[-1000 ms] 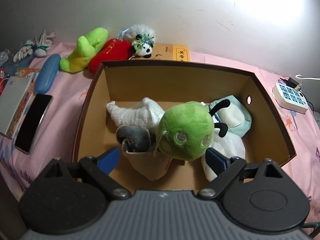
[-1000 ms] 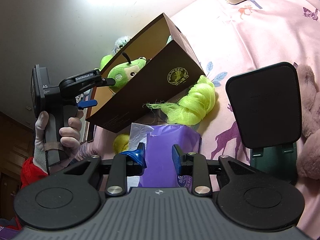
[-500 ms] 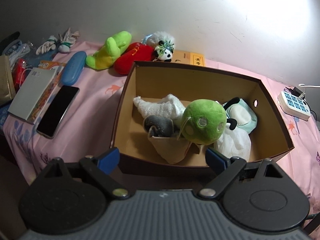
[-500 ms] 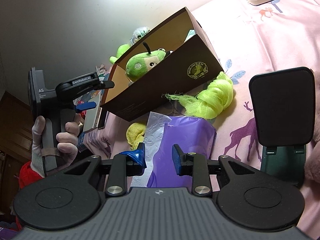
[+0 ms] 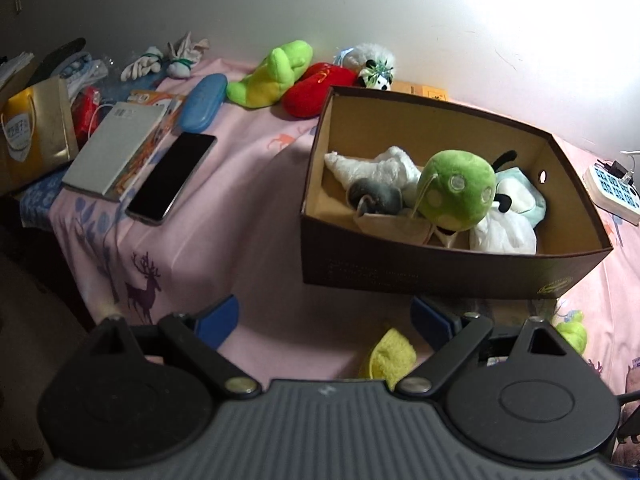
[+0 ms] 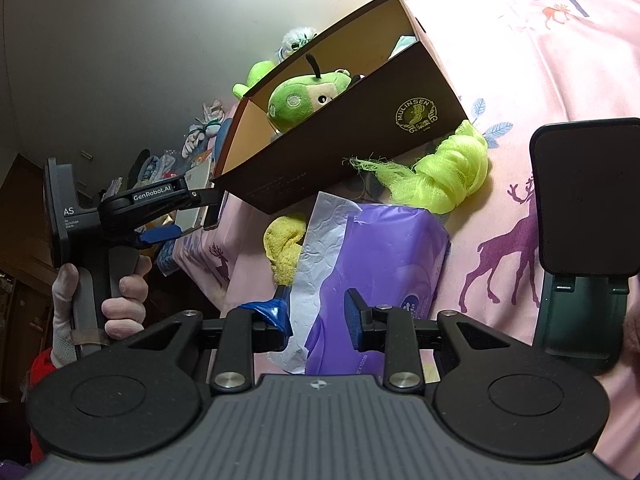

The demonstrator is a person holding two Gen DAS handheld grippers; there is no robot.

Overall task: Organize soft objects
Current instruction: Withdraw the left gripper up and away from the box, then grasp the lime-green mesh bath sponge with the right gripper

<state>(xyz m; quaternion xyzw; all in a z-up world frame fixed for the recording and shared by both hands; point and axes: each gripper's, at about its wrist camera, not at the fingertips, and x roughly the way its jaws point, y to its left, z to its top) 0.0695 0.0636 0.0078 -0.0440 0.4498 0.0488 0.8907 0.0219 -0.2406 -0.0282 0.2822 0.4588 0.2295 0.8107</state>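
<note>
A brown cardboard box [image 5: 440,276] stands on the pink cloth and holds a green round plush [image 5: 458,190], a white cloth [image 5: 372,166], a grey sock [image 5: 374,198] and a pale blue-white plush [image 5: 518,196]. My left gripper [image 5: 324,320] is open and empty, pulled back in front of the box. A yellow cloth [image 5: 386,356] lies just ahead of it. My right gripper [image 6: 316,316] is open and empty above a purple tissue pack [image 6: 376,264]. A lime mesh puff [image 6: 444,178] lies by the box [image 6: 348,152].
A lime plush [image 5: 272,76], a red plush [image 5: 316,88] and a panda plush [image 5: 376,70] lie behind the box. A phone [image 5: 172,178], a book [image 5: 120,148], a blue case [image 5: 202,102] and a gold bag [image 5: 34,136] sit left. A black phone stand [image 6: 580,236] is right.
My left gripper has drawn back and left, out of the box, leaving the green plush inside. The right gripper has barely moved.
</note>
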